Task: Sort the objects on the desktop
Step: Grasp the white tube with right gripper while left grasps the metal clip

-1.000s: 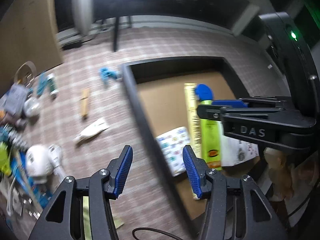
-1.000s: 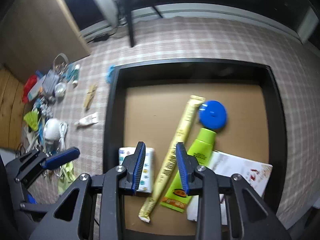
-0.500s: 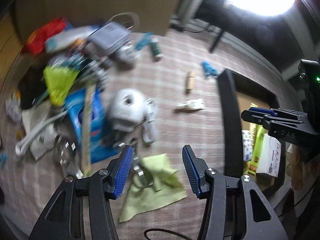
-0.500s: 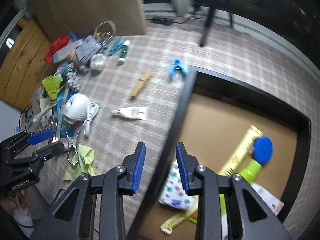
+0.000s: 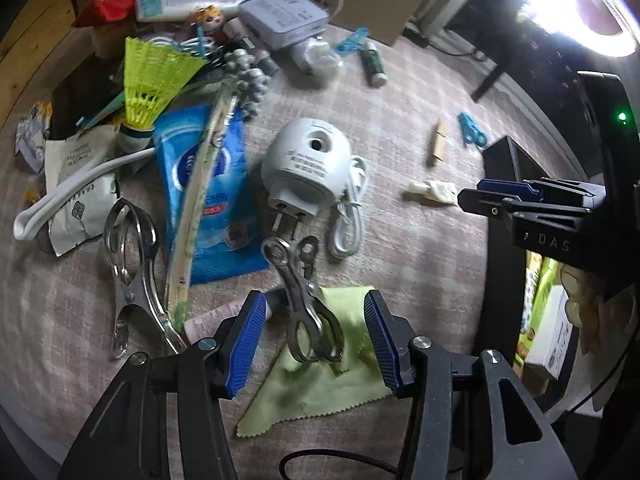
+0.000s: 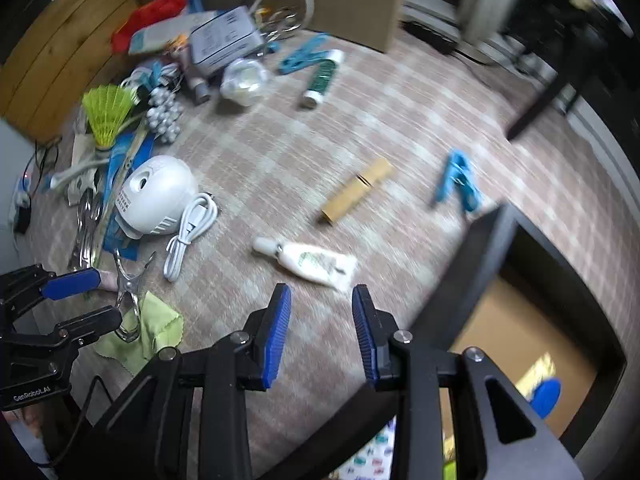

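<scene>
- Our left tongs (image 5: 312,336) stand spread, empty, over a metal clip (image 5: 308,300) lying on the green cloth (image 5: 320,380) — we should lower and straddle the clip alone.
- Our right tongs (image 6: 320,332) stand parted, empty; a white tube (image 6: 316,264) lies just ahead, the black tray (image 6: 472,272) beside.
- We count two metal clips, two blue pegs — one shuttlecock (image 5: 148,80).

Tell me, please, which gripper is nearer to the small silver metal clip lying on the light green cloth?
Left. The left gripper hangs right over the silver metal clip, its open jaws flanking it. The right gripper is off to the side, above bare carpet near the white tube.
</scene>
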Demonstrator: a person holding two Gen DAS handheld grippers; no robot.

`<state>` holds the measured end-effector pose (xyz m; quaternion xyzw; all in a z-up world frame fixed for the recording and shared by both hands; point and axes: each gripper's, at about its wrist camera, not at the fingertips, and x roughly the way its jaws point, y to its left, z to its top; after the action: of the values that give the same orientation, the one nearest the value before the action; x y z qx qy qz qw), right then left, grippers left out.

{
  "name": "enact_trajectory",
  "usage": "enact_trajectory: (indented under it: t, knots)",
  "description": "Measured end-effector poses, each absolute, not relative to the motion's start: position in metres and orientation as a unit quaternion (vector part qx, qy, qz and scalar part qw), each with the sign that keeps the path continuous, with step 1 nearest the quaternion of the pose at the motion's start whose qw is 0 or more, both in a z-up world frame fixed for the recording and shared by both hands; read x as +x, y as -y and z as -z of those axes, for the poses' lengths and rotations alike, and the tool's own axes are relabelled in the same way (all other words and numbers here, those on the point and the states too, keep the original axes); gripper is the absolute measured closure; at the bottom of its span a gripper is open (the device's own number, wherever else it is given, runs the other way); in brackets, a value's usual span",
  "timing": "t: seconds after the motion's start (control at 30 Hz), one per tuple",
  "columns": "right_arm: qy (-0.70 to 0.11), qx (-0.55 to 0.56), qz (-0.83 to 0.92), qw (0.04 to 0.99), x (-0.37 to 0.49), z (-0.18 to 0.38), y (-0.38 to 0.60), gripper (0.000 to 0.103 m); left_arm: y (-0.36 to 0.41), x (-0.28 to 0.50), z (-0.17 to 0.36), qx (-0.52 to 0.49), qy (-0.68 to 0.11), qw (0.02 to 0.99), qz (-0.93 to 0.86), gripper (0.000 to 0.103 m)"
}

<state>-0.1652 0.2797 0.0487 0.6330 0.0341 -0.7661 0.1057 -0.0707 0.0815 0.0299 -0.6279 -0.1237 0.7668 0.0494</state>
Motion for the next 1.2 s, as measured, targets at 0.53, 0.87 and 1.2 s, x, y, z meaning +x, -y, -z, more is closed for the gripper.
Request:
enact_trajectory:
  t: [0.53,0.87,1.2]
  knots:
    - [-0.141,0.640,0.736,0.169,-0.191,-0.019,-0.242,0.061,-0.087,-0.089,-0.009,-0.650,0.114,0.034,-0.750,0.067]
    - [-0.115,0.655,0.731,0.155,-0.193,-0.017,-0.253,0.080,-0.094,-0.091,0.003,-0.660,0.105,0.041,-0.743,0.089]
    - [-0.051,0.658,0.740,0.131,-0.182,-0.022,-0.270,0.088,-0.081,-0.082,-0.008,-0.648,0.127,0.041,-0.750,0.089]
